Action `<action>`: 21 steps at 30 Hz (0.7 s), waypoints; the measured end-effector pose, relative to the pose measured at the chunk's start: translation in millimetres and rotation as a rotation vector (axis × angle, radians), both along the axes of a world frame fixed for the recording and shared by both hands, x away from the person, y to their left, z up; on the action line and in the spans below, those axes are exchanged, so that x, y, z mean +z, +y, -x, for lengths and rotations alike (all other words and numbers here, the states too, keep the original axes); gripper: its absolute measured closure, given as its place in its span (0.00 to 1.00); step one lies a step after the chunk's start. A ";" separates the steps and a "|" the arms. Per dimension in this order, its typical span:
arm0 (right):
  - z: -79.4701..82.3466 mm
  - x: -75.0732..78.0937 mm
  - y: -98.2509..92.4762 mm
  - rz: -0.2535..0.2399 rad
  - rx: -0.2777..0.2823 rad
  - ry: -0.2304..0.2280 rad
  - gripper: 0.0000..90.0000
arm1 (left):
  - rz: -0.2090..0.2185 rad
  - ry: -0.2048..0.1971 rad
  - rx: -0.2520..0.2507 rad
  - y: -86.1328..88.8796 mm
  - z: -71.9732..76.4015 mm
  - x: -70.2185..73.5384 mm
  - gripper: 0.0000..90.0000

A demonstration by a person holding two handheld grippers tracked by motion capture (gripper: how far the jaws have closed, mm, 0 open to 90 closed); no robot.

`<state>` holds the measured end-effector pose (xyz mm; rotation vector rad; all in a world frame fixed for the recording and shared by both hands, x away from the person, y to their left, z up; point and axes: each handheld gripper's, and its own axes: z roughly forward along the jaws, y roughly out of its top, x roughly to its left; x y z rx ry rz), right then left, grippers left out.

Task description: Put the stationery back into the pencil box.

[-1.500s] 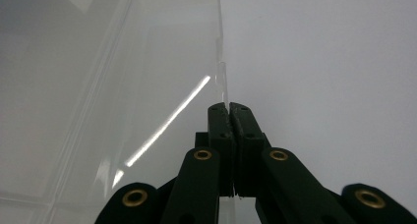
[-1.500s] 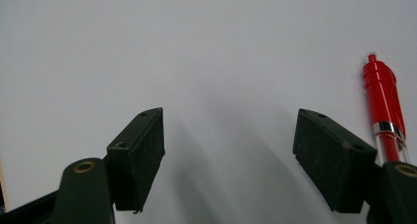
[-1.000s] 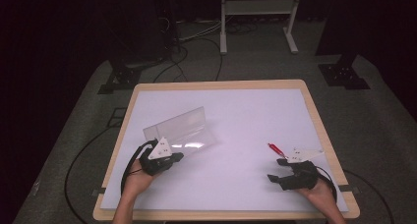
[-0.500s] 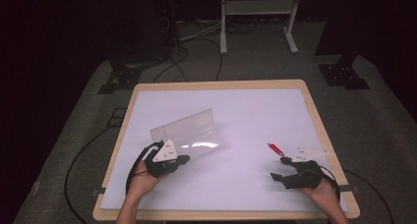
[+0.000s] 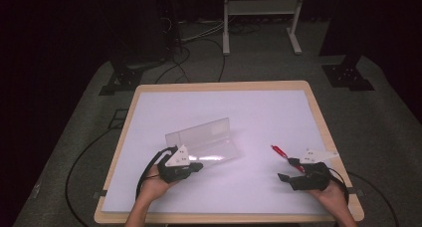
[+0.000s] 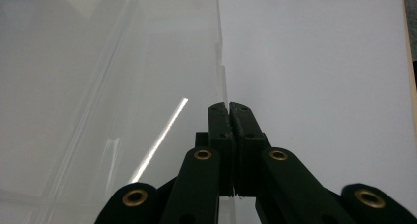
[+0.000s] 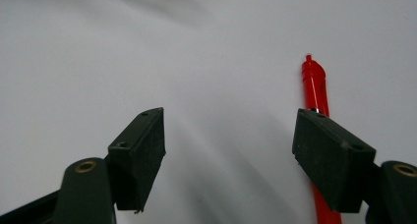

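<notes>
Two grippers are at work, and only my left gripper (image 5: 198, 166) has shifted: over the last second it has slid, with the clear plastic case (image 5: 206, 143), from about 9 o'clock on the table (image 5: 149, 100) in toward 7 o'clock, nearer the middle. The case has come along with it, so I judge I am dragging it toward the pen to make loading easier. The right gripper (image 5: 288, 169) has kept its place at 5 o'clock, beside the red pen (image 5: 281, 153).

The high view gives me the layout: case open like a book, lid propped up at its far side, pen well apart from it at 4 o'clock. It cannot tell me the grip. The left gripper view does: the jaws are pressed together on the thin front edge of the case (image 6: 147, 86), at its 6 o'clock. The right gripper view shows its jaws spread wide with nothing between them, the red pen (image 7: 314, 81) lying just behind the right-hand pad (image 7: 332, 157), outside the gap, so I judge the pickup is not yet lined up
</notes>
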<state>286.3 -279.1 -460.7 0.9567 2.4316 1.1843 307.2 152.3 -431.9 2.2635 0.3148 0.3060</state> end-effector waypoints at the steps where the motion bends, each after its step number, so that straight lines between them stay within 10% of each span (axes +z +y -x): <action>1: -0.2 0.2 -0.5 -0.001 -0.003 0.001 0.30 | 0.001 0.001 -0.006 -1.0 0.1 -0.6 0.99; 21: -8.1 0.1 -12.3 0.000 -0.070 -0.006 0.31 | 0.010 0.015 -0.081 -20.9 3.1 -5.3 0.99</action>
